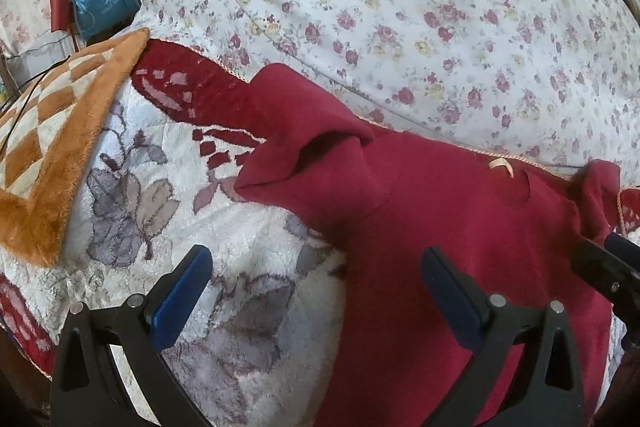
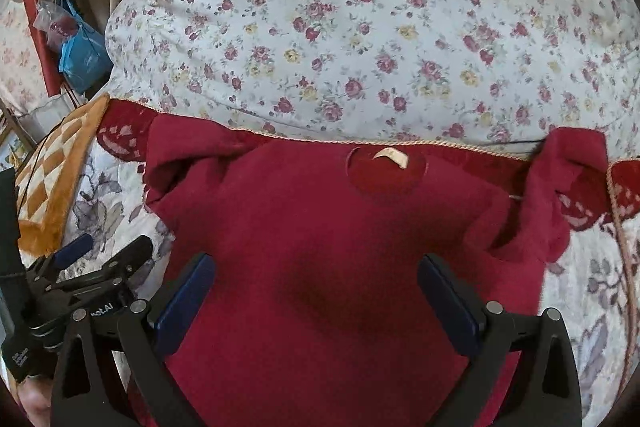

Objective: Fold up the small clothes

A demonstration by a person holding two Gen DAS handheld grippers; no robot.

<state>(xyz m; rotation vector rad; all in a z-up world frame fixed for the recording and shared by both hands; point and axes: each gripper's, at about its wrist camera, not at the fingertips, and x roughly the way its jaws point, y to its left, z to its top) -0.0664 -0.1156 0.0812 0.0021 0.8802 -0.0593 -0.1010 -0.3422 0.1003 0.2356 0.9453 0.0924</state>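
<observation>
Left wrist view: the left tongs stand wide apart and hold nothing. Their left finger hangs over the white fleece blanket with its grey leaf pattern, and their right finger hangs over the red sweater; whether either finger touches the cloth cannot be told. The sweater lies spread flat on the blanket with its neck toward the far side, where a cream label shows. Its left sleeve is bunched and folded over near the shoulder. Beyond the sweater rises a flowered quilt. To the left lie an orange and white checked mat and, further back, a blue bag. At the right edge a part of the right tongs comes into view over the sweater's right side.

Right wrist view: the right tongs are also spread wide and empty, both fingers above the body of the sweater, roughly centred below the neck opening and its label. The right sleeve is crumpled at the shoulder, and the left sleeve is folded likewise. The left tongs show at the lower left beside the sweater's edge, over the blanket. The flowered quilt fills the far side.
</observation>
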